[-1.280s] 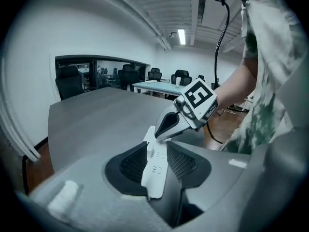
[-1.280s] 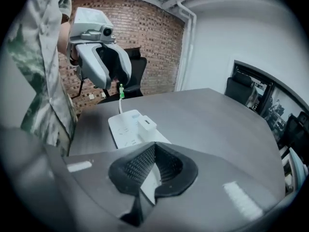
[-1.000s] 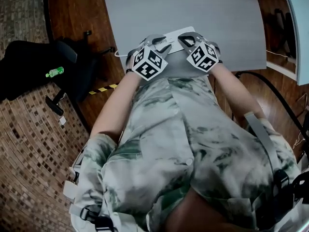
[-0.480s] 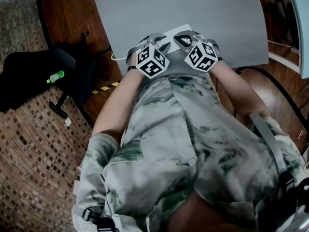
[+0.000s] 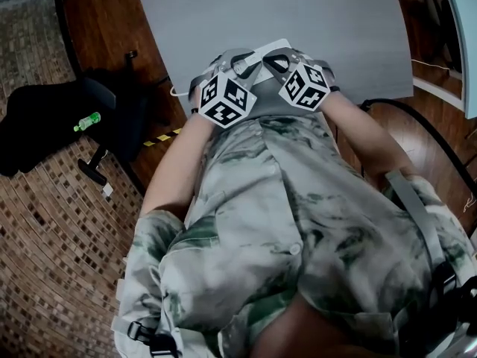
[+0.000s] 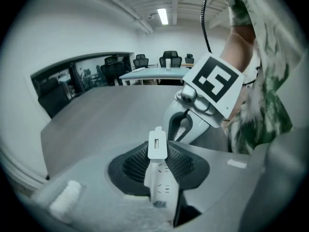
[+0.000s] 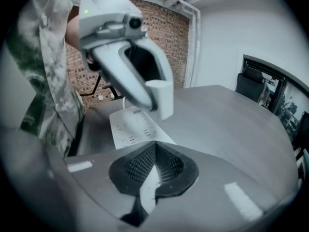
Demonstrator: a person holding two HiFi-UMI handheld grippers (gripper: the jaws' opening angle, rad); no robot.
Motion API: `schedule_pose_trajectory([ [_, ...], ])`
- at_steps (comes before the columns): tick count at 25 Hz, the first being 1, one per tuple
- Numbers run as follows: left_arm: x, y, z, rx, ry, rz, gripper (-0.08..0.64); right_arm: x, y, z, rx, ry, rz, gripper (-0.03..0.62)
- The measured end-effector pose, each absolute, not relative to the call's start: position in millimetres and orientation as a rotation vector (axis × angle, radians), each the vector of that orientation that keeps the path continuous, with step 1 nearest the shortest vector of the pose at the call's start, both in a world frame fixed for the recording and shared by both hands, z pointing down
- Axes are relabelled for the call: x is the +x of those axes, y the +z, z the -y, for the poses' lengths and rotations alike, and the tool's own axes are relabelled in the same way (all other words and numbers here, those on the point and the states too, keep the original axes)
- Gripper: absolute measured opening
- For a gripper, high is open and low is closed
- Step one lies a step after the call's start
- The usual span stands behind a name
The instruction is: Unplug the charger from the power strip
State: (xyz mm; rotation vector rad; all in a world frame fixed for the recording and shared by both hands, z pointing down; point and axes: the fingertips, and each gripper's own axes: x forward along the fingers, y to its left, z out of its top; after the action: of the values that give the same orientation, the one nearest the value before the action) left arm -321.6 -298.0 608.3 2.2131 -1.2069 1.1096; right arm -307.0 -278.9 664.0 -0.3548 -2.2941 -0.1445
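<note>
**A:** Grey surface (image 5: 298, 13) out front and a brick wall (image 7: 159, 28) behind. Where's the power strip (image 7: 131, 127)?

**B:** It's flat at the near edge, outlet face up, right under both tools. The charger (image 6: 157, 144) stands on it, and it looks still seated to me.

**A:** Why two grips?

**B:** One pulls and one anchors. The left hand-held gripper (image 6: 157, 138) has its pads (image 6: 133, 163) closed on the charger's sides. I'd guess that's so the block can be drawn straight off.

**A:** And the right?

**B:** The right hand-held gripper (image 7: 153, 145) is pinched almost together on the strip's near end. A white sliver of the strip shows between its jaws. I judge it's there to stop the strip lifting with the plug.

**A:** Any risk?

**B:** A crooked pull could tilt the strip or slide it out of that thin pinch.
</note>
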Motion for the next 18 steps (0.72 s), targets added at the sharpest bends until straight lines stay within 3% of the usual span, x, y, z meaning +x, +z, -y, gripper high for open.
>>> schedule_pose_trajectory([
  [13,-368.3,516.7,251.9,2.112,0.785,1.454,0.106,-305.8,666.1,282.3,-0.323,-0.197,2.328,0.002],
  [18,-370.5,479.3,205.2,2.104,0.689,1.563,0.106,-309.6,630.2,280.6,-0.221,-0.207,2.401,0.002],
])
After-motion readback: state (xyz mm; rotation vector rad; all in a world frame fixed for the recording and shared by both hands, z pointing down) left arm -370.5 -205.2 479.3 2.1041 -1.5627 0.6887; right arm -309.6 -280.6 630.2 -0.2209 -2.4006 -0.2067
